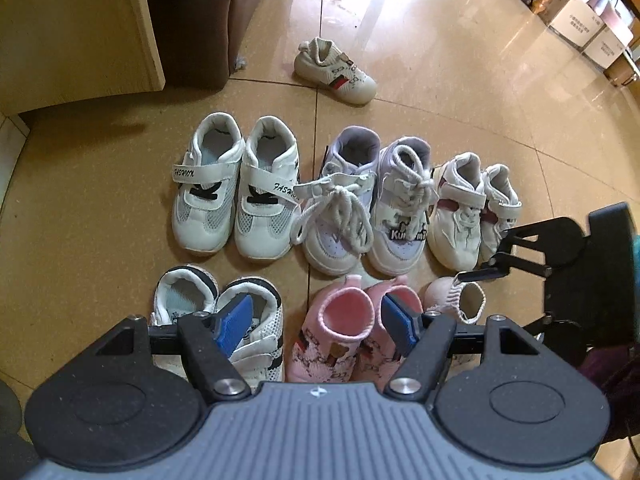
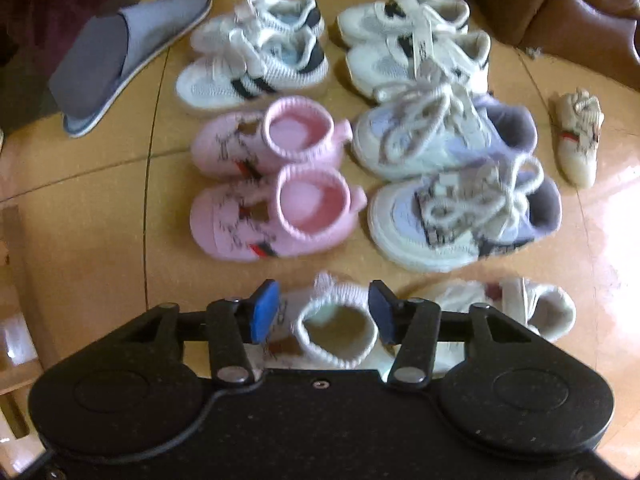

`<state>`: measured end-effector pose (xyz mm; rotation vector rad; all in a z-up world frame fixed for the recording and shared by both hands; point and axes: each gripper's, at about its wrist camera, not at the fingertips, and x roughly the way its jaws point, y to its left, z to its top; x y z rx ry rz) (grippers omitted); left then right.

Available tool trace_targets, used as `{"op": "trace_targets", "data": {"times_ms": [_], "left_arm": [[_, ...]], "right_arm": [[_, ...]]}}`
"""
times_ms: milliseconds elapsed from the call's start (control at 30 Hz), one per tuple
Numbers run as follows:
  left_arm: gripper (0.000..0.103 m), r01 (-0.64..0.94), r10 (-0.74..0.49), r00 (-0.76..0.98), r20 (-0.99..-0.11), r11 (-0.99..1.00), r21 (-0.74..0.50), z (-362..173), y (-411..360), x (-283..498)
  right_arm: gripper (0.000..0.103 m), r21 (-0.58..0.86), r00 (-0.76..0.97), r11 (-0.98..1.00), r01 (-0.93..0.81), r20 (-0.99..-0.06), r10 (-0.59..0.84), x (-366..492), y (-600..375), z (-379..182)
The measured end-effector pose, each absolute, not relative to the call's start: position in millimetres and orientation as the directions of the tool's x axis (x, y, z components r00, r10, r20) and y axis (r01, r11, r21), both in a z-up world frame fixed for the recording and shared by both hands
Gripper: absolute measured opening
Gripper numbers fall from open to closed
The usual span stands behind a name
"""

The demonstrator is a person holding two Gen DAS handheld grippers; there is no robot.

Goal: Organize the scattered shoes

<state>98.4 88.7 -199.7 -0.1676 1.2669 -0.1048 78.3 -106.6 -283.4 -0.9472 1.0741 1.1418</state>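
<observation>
The right claw (image 2: 324,312) hangs nearly straight down over a cream knit sock shoe (image 2: 336,336) on the floor (image 2: 100,240), its blue pads standing clear on either side of the ribbed cuff, partly open and gripping nothing. The left claw (image 1: 318,320) is likewise open and empty, poised above the pink pair (image 1: 348,340), with the white mesh pair (image 1: 216,312) under its left finger. Ahead of the right claw lie the paired rows; the cream shoe's mate (image 2: 578,136) lies alone well off to its far right, beyond the lilac lace-ups (image 2: 452,176). The likely trouble, as I judge it, is the soft cuff: if the pads come away crooked, one could snag the knit and drag or tip the shoe out of line with the cream strap pair (image 2: 532,304) just beside it. Fetching the stray mate means crossing over the rows, where a low pass could catch the loose laces and scatter what is already arranged.
</observation>
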Motion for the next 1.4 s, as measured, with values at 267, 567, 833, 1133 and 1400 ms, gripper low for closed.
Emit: {"op": "trace_targets", "data": {"times_ms": [267, 567, 833, 1133, 1400], "left_arm": [[0.070, -0.030, -0.183, 0.300, -0.936, 0.979, -0.200, -202, 92, 101], [0.070, -0.035, -0.179, 0.326, -0.928, 0.979, -0.201, -195, 90, 104], [0.070, -0.027, -0.200, 0.357, -0.912, 0.974, -0.224, -180, 79, 106], [0.070, -0.042, -0.203, 0.366, -0.908, 0.972, -0.233, -177, 83, 100], [0.070, -0.084, -0.193, 0.359, -0.913, 0.968, -0.237, -184, 98, 101]], "right_arm": [[0.035, -0.028, 0.048, 0.158, -0.987, -0.991, 0.126, 84, -92, -310], [0.008, 0.010, 0.019, 0.217, -0.976, -0.991, 0.131, 92, -87, -298], [0.008, 0.102, 0.005, 0.399, -0.911, -0.966, 0.259, 106, -121, -257], [0.007, 0.048, 0.058, 0.413, -0.910, -0.969, 0.239, 99, -117, -256], [0.007, 0.025, 0.115, 0.490, -0.871, -0.960, 0.254, 125, -116, -268]]}}
